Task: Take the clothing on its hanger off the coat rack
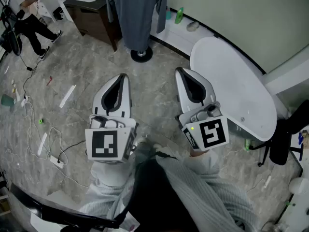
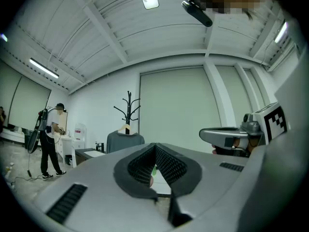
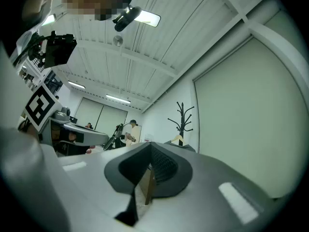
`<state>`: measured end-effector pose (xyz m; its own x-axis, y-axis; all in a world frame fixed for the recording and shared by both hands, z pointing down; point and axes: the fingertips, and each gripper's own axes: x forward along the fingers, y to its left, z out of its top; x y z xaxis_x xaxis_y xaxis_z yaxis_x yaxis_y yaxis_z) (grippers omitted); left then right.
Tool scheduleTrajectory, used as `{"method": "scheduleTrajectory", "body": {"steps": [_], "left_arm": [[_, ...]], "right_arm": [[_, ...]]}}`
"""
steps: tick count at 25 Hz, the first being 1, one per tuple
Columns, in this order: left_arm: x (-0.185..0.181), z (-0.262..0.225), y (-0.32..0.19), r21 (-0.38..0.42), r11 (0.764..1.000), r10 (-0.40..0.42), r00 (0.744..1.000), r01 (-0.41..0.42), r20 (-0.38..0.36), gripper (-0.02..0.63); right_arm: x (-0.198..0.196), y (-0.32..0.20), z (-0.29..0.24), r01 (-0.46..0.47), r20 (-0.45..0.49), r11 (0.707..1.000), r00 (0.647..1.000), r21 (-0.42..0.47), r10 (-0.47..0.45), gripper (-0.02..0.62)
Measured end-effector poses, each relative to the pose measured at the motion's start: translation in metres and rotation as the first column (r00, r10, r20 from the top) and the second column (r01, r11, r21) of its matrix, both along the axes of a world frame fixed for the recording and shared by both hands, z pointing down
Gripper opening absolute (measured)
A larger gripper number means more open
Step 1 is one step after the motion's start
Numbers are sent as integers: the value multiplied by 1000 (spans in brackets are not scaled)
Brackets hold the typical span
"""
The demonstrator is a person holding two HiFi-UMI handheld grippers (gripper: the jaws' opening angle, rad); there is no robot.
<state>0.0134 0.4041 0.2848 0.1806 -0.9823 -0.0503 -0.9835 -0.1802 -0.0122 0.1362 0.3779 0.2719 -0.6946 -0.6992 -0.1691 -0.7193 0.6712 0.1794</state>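
A grey garment (image 1: 137, 13) hangs on a wooden hanger (image 2: 126, 128) from a black coat rack (image 2: 129, 108) whose round base (image 1: 141, 54) stands on the floor ahead. My left gripper (image 1: 122, 77) and right gripper (image 1: 180, 71) are held side by side, well short of the rack, both pointing toward it. Both are shut with nothing between the jaws. In the left gripper view the garment (image 2: 124, 140) shows just above the closed jaws. The right gripper view has the rack (image 3: 182, 117) far off, beside a pale wall.
A white oval table (image 1: 231, 86) stands at the right, close to the right gripper. A dark wooden desk (image 1: 94, 16) sits left of the rack. A person (image 1: 26, 18) stands at far left. Cables (image 1: 43, 134) lie on the grey floor at left.
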Motion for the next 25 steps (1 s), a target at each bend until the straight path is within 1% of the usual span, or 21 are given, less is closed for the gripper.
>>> {"method": "scheduleTrajectory", "body": {"steps": [8,14,17,21,25], "left_arm": [[11,-7,3,7,1000,1,1000,-1,6,5],[19,-8,-10,33,999,-15,1000,15,16,5],[26,0,-19,26,999,-21,1000,21,22,5],[21,6,-47,15,999,-37,999,36,35,5],[-10,15,-98,-2,998,-64,997,64,33,5]], "right_arm": [[12,4,-5,-2,-4,1000,1000,9,2,2],[20,-7,2,13,-5,1000,1000,1,-13,2],[25,-17,10,17,-15,1000,1000,-11,-17,2],[23,-48,19,17,-15,999,1000,-33,-18,3],[1,-103,28,11,-10,999,1000,-47,-11,3]]}}
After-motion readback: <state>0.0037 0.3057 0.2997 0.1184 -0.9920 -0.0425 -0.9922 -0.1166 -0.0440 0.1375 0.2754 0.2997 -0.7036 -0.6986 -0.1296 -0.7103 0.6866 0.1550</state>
